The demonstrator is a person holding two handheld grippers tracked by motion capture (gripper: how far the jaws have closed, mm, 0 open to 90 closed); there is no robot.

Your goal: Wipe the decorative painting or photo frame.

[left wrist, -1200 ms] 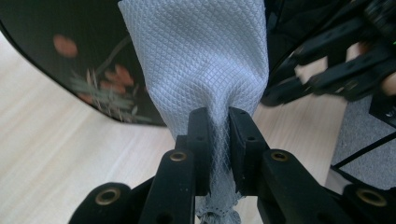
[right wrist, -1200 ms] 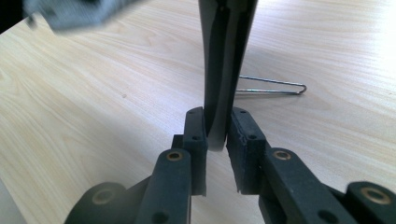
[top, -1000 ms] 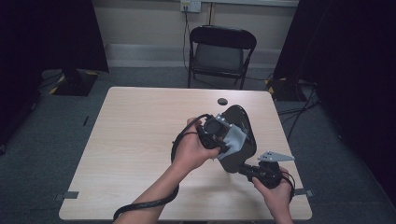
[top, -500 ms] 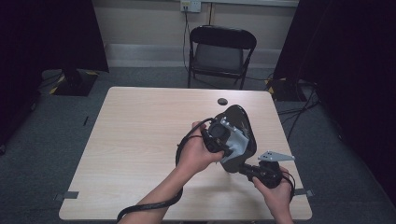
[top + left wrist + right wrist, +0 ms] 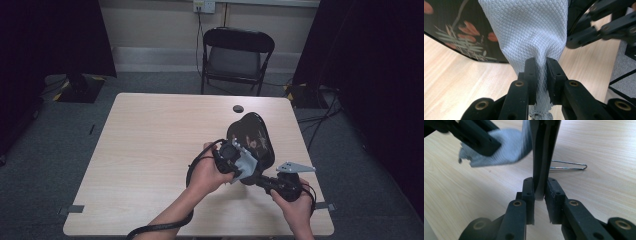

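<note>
Tray: glossy black, with orange-red leaves and pale green sprigs painted on. Cloth: light grey-white, fine diamond weave. Left gripper and right gripper: both matte black, brass-coloured pivot pins; each carries a grey triangular plate. Table: light wood grain, beige. Wire clip on it: silver metal. Chair: black. Floor: grey-blue carpet. Small black disc on the tabletop.

The grey cloth runs past the top edge of the left gripper view, and the black floral plate is cut off at the top and left. In the right gripper view the plate's upper part leaves the frame — the wire loop behind it is half hidden.
</note>
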